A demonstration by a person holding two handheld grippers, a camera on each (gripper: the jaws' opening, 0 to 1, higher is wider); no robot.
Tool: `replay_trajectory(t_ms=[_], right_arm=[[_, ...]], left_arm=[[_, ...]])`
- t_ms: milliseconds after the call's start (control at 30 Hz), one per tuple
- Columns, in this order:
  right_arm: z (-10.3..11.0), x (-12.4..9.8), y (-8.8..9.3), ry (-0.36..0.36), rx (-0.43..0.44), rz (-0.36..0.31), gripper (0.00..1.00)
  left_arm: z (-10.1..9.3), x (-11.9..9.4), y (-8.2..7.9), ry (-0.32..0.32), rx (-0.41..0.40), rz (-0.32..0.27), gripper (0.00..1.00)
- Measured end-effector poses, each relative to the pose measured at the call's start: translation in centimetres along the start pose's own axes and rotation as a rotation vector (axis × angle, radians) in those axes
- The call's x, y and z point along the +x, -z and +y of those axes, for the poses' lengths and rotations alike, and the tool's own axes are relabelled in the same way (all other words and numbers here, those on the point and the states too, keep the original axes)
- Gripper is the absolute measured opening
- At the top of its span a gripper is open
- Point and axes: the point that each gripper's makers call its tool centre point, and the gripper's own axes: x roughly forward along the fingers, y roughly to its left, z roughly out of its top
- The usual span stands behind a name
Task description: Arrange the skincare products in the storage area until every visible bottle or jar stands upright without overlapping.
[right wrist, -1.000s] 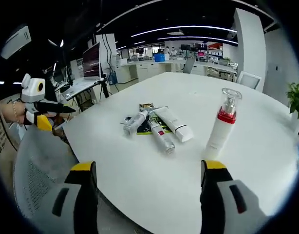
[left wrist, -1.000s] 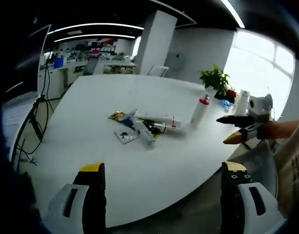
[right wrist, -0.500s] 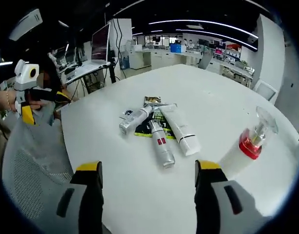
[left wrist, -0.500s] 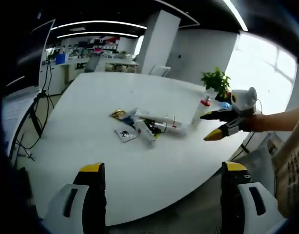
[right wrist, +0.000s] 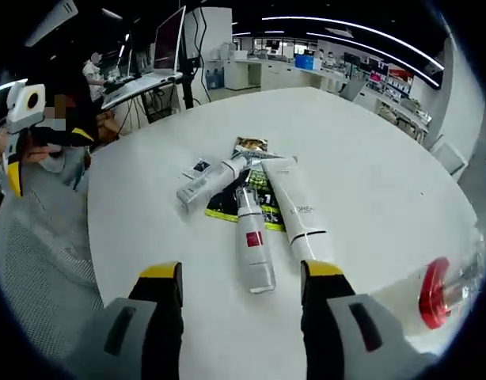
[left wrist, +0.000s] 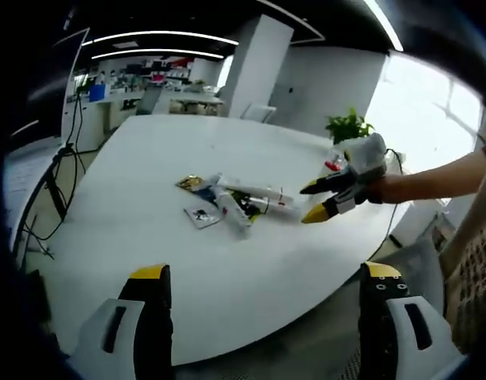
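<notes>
On the white round table (left wrist: 140, 174) lies a heap of skincare products (left wrist: 239, 202). Seen from the right gripper view, a white bottle with a red label (right wrist: 252, 247), a white tube (right wrist: 295, 212) and a silvery bottle (right wrist: 206, 183) lie flat over dark and gold sachets (right wrist: 227, 206). A red-collared pump bottle (right wrist: 421, 291) stands at the right edge. My right gripper (right wrist: 241, 271) is open just short of the red-label bottle; it also shows as the right gripper (left wrist: 316, 202) beside the heap. My left gripper (left wrist: 267, 273) is open, back from the table edge.
A grey mesh chair (right wrist: 33, 269) stands off the table's near edge, where a person holds the left gripper (right wrist: 17, 119). A potted plant (left wrist: 347, 127) sits at the table's far side. Desks with monitors (right wrist: 168, 43) lie beyond.
My right gripper has moved in over the table toward the lying products, which now sit close before its jaws. The upright pump bottle has slid to the view's right edge. The left gripper stays put.
</notes>
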Motion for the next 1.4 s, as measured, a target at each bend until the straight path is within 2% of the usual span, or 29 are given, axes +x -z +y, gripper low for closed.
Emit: replay_trajectory(t_ms=[233,567,767,933,1167,1400], right_arm=[[-0.4,1.6,0.3,-0.026,0.005,0.051,0.51],[-1.2,4.0,0.3,-0.041,-0.013,0.109,0.45],[-1.5,5.1,0.7,-0.04,-0.059,0.16,0.37],[-1.4,5.3,0.3,-0.051,-0.079,0.157,0.33],[-1.5,5.7,0.4,-0.048,-0.092,0.168,0.22],[-1.5,5.7,0.4,-0.045,-0.106,0.169,0.21]], left_arm=[[-0.1,0.1,0.2,0.004,0.01,0.011,0.97],[0.1,0.1,0.0,-0.002,-0.004,0.001,0.97],[0.3,0.0,0.0,-0.009,-0.012,-0.003,0.97],[0.4,0.0,-0.1,-0.014,-0.014,-0.005,0.97],[0.5,0.0,-0.1,-0.019,-0.016,-0.008,0.97],[0.4,0.0,-0.1,-0.019,-0.016,-0.008,0.97]])
